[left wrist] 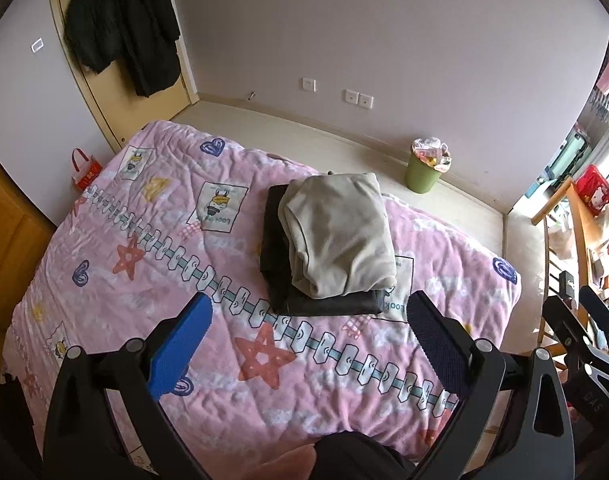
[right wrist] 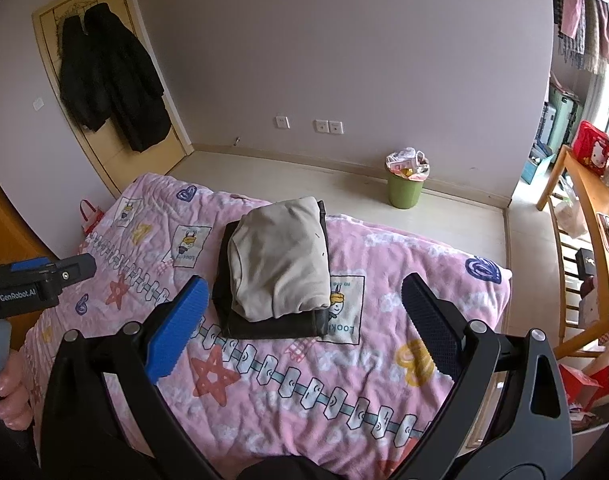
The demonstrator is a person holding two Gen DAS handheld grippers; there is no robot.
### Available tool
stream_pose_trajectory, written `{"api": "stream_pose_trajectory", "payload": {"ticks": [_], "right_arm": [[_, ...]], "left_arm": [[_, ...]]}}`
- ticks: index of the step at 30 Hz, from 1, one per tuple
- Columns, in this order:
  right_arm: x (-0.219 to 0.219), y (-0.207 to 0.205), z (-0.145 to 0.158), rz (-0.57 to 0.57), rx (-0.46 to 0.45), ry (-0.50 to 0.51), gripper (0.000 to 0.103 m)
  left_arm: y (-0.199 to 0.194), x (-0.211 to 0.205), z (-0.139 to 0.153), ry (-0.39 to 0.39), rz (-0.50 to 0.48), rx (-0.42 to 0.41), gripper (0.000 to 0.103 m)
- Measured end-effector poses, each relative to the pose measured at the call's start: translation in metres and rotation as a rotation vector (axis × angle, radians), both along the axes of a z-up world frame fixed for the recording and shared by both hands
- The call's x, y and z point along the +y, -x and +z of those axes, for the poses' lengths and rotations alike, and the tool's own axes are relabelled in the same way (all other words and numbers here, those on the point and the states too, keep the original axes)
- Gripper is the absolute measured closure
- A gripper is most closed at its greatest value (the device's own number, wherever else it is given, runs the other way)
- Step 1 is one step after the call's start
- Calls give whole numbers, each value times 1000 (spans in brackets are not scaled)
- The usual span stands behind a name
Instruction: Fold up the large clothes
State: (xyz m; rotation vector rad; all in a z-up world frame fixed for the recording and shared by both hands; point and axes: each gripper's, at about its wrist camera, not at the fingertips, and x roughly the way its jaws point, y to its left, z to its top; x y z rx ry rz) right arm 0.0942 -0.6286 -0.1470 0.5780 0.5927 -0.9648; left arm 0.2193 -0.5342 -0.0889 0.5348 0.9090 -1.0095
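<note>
A folded beige garment [left wrist: 338,234] lies on top of a folded dark garment [left wrist: 276,256] on the pink patterned bed cover [left wrist: 144,248]. The stack also shows in the right wrist view, beige [right wrist: 280,256] over dark [right wrist: 272,326]. My left gripper [left wrist: 308,320] is open and empty, held above the bed just in front of the stack. My right gripper [right wrist: 304,296] is open and empty, above the near edge of the stack. The left gripper body [right wrist: 36,280] shows at the left of the right wrist view.
A green bin [left wrist: 424,170] full of rubbish stands on the floor by the far wall. Dark coats [left wrist: 120,20] hang on the door at the left. A wooden table [right wrist: 584,208] with clutter stands at the right. A red bag [left wrist: 84,170] sits beside the bed.
</note>
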Motion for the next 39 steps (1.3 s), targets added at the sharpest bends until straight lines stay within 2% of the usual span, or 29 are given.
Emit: {"api": "stream_pose_trajectory", "payload": {"ticks": [16,24,27,39], "right_arm": [[4,0,1,9,-4,-1,7],[-8,-6,5,9,-21,8,7],[-9,-7,6,6,-23,15,7],[-8,-16,10,29,-14,27,7]], "left_arm": [[-5,-6,-6,-12,24,9,8],[3,-6,-2,-3,-6,-15,8],[0,-6,-1,4,-8,6,8],[-3,-4,3,17,-11,-9,8]]}}
